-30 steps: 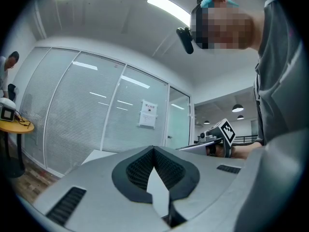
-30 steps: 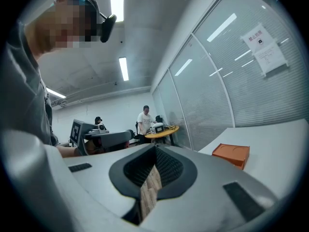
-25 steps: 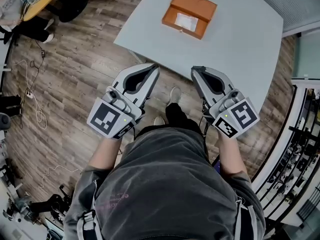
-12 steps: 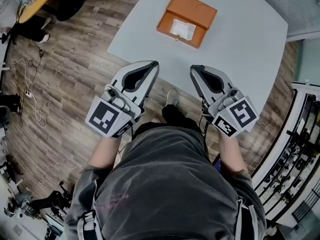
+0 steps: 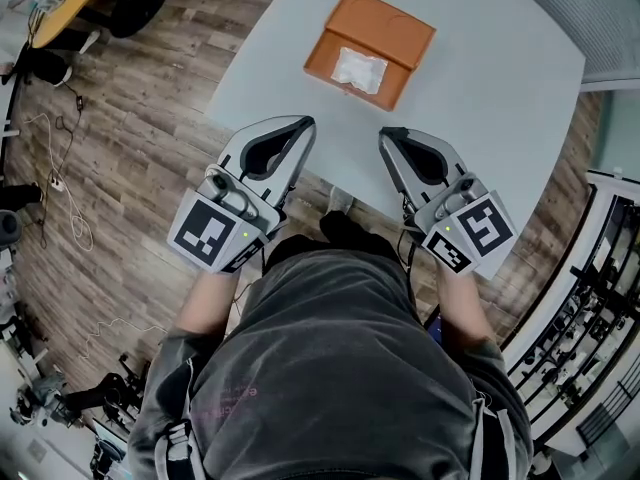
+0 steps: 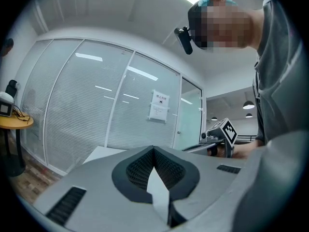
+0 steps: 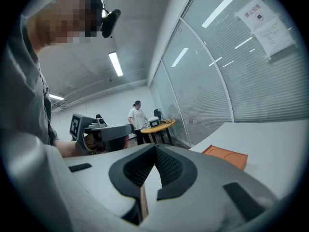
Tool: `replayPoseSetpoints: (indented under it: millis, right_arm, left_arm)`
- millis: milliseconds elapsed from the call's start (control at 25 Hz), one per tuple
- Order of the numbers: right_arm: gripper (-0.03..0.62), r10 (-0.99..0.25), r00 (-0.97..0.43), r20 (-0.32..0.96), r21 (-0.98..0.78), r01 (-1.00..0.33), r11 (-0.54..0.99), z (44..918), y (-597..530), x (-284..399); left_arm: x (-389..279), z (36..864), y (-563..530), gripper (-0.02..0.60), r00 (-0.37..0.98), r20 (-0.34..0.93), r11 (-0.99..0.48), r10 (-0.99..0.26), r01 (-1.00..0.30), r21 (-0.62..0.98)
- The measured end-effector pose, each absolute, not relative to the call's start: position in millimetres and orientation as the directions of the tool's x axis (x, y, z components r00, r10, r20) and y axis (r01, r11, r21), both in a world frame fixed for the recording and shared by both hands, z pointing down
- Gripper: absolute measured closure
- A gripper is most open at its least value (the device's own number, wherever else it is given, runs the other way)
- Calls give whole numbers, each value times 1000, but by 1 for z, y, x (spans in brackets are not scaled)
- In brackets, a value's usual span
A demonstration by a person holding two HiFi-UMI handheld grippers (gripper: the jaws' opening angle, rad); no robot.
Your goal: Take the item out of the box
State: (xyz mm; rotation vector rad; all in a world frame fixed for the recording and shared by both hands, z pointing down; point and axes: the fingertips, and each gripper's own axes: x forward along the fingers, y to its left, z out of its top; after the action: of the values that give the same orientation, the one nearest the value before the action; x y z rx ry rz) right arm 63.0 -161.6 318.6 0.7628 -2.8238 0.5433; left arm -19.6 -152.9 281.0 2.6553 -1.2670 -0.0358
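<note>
An open orange box (image 5: pixel 383 25) lies on the light grey table (image 5: pixel 480 78), ahead of both grippers. Inside it rests a white packet (image 5: pixel 358 68). My left gripper (image 5: pixel 307 125) is shut and empty, its tip at the table's near edge. The right gripper (image 5: pixel 386 136) is also shut with nothing in it, just over the near edge. Both tips are well short of the box. In the right gripper view the box (image 7: pixel 226 157) shows low at the right, beyond the closed jaws (image 7: pixel 155 150). The left gripper view has its closed jaws (image 6: pixel 154 151) pointing at glass walls.
Wood floor (image 5: pixel 130 118) with cables lies left of the table. A yellow round table (image 7: pixel 157 124) and a standing person (image 7: pixel 137 120) are in the background. Racks (image 5: pixel 600 308) line the right side. Blinds and glass walls (image 6: pixel 96 105) stand beyond the table.
The person has stepped toward the table: the box sits lower and nearer in the head view, and both grippers have advanced up to the table's near edge. Both stayed shut.
</note>
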Motion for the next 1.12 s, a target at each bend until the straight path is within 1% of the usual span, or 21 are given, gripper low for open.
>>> replayPoseSetpoints:
  millis: [440, 680, 920, 1120]
  right_arm:
    - [589, -450, -856, 256, -323, -514, 794, 328, -193, 71]
    - [589, -447, -853, 268, -331, -517, 789, 337, -209, 62]
    - [589, -482, -826, 294, -327, -560, 761, 338, -217, 60]
    - [589, -522, -790, 323, -303, -608, 733, 352, -230, 51]
  left_arm:
    - [-13, 289, -180, 575, 633, 94, -610, -769, -769, 190]
    - [-22, 293, -197, 575, 637, 99, -613, -765, -766, 195]
    - [-26, 289, -204, 575, 669, 100, -643, -737, -738, 202]
    - [-37, 301, -217, 575, 716, 103, -686, -691, -693, 219]
